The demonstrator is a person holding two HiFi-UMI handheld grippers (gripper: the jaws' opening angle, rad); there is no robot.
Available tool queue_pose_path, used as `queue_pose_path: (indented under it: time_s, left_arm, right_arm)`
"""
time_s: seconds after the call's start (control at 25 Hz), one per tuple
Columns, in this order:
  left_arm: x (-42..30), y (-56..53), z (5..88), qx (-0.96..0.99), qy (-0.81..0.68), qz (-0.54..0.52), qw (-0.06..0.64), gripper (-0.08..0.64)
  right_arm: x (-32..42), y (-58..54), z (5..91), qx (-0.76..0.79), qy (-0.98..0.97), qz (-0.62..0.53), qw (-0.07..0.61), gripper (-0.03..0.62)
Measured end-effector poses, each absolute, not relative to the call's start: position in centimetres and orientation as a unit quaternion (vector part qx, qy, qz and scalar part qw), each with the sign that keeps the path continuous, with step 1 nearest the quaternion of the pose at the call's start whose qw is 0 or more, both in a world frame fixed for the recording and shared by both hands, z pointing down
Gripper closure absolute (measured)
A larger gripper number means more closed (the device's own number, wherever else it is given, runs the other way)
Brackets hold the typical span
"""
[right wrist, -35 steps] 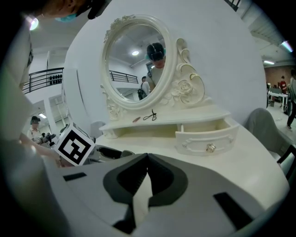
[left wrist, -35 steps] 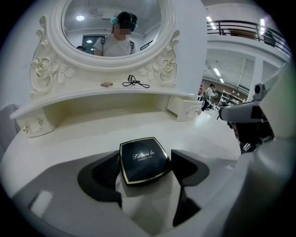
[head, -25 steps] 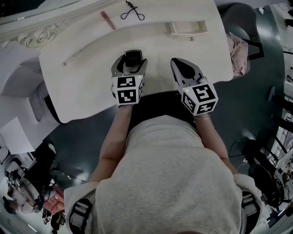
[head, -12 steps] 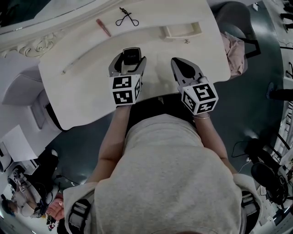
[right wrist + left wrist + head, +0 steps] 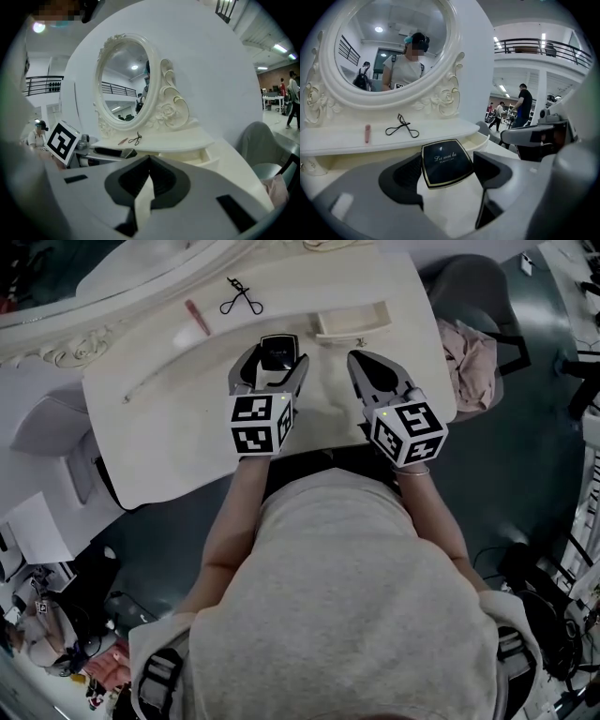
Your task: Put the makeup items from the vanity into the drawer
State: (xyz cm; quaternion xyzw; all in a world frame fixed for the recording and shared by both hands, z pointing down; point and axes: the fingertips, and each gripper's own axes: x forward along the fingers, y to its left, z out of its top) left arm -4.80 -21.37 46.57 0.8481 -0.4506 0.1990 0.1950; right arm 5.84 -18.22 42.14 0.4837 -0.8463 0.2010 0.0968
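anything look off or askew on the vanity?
Nothing spilled or damaged. The black compact sits slightly twisted between the jaws of the left gripper. The small drawer stands pulled open, which suits the task.

Big open workspace hall: mezzanine railing [image 5: 543, 47] upper right, ceiling strip lights [image 5: 503, 88], people [image 5: 524, 105] walking at right, floor cables [image 5: 548, 601] lower right beside staged white vanity [image 5: 159, 437]

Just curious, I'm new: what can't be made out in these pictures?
Small cream open drawer: its inside, hidden behind its front wall in both gripper views, washed out in head view.
Black square gold-edged compact: lower print line too small, left gripper view.
Thin pink stick: too small everywhere to identify.
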Motion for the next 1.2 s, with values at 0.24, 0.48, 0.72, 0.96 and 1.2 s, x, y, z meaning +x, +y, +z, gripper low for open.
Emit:
queue_pose_path:
  time_s: [0.24,0.48,0.72,0.96,1.2]
  left_arm:
    - [-0.5,-22.9,44.9,0.861,-0.440,0.192,0.166,0.207]
    - [2.5,-24.4,44.0,0.861,-0.446,0.190,0.152,0.207]
    - [5.5,-25.2,43.9,0.870,-0.426,0.198,0.150,0.207]
    - [7.7,-25.2,45.0,0.870,-0.410,0.226,0.155,0.207]
    - [9.1,-24.4,46.5,0.865,-0.384,0.286,0.148,0.207]
  right_arm:
    - [8.5,-19.4,41.5,0.471,-0.855,0.197,0.092,0.584]
    - [11.1,-20.7,41.1,0.462,-0.862,0.189,0.088,0.584]
    - [13.4,-22.0,40.6,0.457,-0.867,0.181,0.086,0.584]
    - [14.9,-22.6,41.0,0.447,-0.872,0.179,0.090,0.584]
    - [15.5,-23.1,41.0,0.435,-0.878,0.180,0.088,0.584]
